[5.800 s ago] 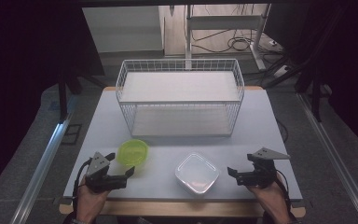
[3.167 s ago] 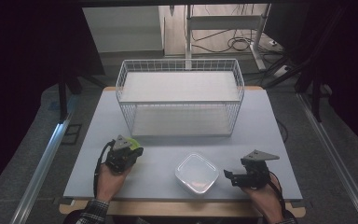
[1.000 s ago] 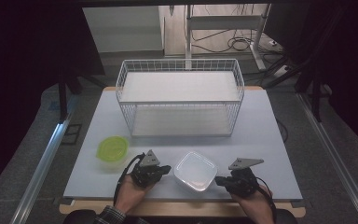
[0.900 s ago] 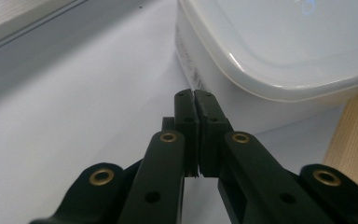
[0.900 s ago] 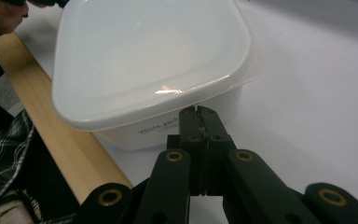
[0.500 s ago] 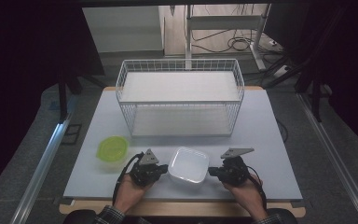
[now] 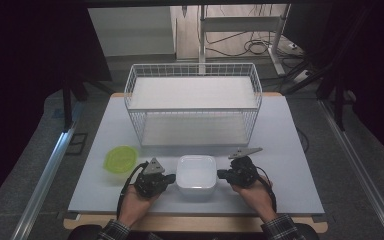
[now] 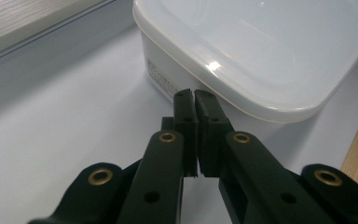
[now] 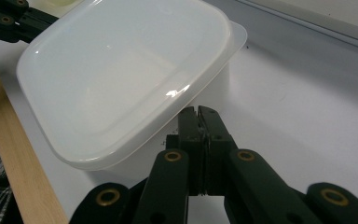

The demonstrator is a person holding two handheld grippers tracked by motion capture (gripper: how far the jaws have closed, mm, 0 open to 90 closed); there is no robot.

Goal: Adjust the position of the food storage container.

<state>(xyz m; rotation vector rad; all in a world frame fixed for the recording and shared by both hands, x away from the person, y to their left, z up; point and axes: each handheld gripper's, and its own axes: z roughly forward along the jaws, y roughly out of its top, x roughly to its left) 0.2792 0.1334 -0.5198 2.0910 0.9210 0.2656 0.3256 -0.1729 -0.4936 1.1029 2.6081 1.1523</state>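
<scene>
A white square container with a translucent lid (image 7: 196,174) sits on the table near its front edge. My left gripper (image 7: 172,177) is shut and empty, its tips at the container's left wall. In the left gripper view the closed jaws (image 8: 195,95) point at the container (image 8: 261,51) just under its lid rim. My right gripper (image 7: 221,174) is also shut and empty, at the container's right wall. In the right gripper view its tips (image 9: 198,112) sit under the lid's edge of the container (image 9: 121,79), and the left gripper (image 9: 9,21) shows at the far side.
A green round lid (image 7: 120,159) lies on the table to the left of my left hand. A white wire basket (image 7: 193,102) stands across the middle and back of the grey tabletop (image 7: 290,150). The table's wooden front edge (image 7: 195,223) runs just behind my wrists.
My right gripper has moved left up to the container's right side. The container has slid a little to the left and squared up between the two grippers. The left gripper has stayed put.
</scene>
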